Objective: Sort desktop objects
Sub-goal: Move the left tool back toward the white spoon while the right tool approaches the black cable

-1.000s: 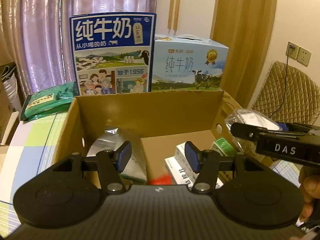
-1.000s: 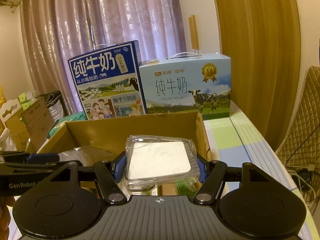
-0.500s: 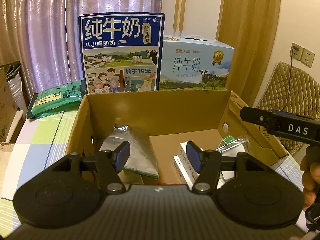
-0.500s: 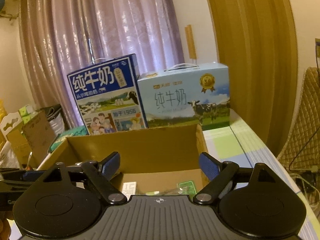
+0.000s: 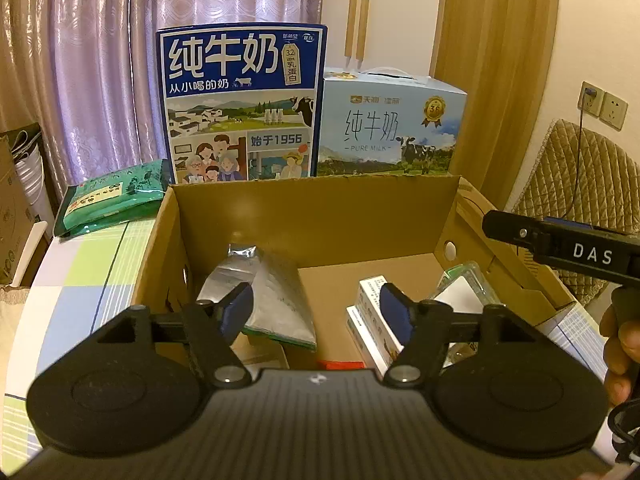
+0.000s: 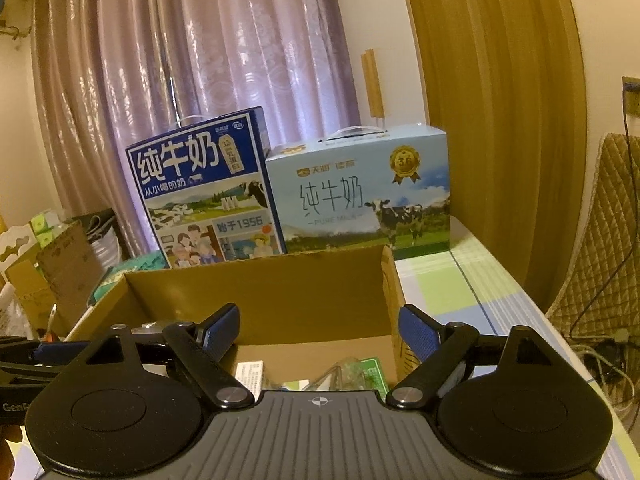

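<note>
An open cardboard box stands on the checked tablecloth. Inside it lie a silver foil pouch, white cartons and a clear plastic case with a white pad against the right wall. My left gripper hovers open over the box's near edge with nothing between its fingers. My right gripper is open and empty above the box's right side. Its dark side marked DAS shows in the left wrist view, held by a hand.
Two milk cartons stand behind the box: a dark blue one and a light blue one. A green packet lies left of the box. Curtains hang behind. A quilted chair stands at the right.
My right gripper opened and let go of the clear plastic case, which now lies in the box's right side. The right gripper then rose. The left gripper drew back a little.
</note>
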The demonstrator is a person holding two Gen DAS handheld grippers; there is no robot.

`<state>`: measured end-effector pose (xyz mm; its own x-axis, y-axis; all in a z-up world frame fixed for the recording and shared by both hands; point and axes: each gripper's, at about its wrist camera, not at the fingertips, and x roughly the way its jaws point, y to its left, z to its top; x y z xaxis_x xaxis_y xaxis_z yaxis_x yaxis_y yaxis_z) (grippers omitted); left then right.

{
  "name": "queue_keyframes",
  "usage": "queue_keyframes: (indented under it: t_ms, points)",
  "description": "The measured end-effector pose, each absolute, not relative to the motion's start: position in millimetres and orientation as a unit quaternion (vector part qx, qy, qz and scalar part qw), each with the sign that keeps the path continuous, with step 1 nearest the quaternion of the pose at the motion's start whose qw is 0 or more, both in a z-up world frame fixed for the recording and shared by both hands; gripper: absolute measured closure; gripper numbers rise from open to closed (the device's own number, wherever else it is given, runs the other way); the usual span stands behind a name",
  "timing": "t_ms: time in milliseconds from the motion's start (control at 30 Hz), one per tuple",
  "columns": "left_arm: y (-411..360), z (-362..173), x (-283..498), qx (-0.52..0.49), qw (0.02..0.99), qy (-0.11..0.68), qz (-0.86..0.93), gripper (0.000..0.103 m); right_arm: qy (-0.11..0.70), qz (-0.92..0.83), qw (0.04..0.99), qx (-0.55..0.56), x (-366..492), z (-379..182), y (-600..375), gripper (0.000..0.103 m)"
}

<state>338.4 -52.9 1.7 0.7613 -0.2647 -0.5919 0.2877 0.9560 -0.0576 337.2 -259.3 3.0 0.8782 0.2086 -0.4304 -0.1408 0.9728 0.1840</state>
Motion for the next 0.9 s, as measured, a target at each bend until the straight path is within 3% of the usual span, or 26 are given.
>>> queue_keyframes:
  t_ms: [433, 900]
  points:
    - [-42.1, 6.9, 317.3, 0.02, 0.942, 0.303, -0.145, 0.028, 0.218, 0.08, 0.97, 0.069, 320.1, 4.0, -263.7, 0.019]
    - [1.7, 9.1, 233.0, 0.003, 0.95, 0.292, -0.111, 0.018, 0.227, 0.07, 0.967, 0.09, 237.3, 7.4, -290.0, 0.019]
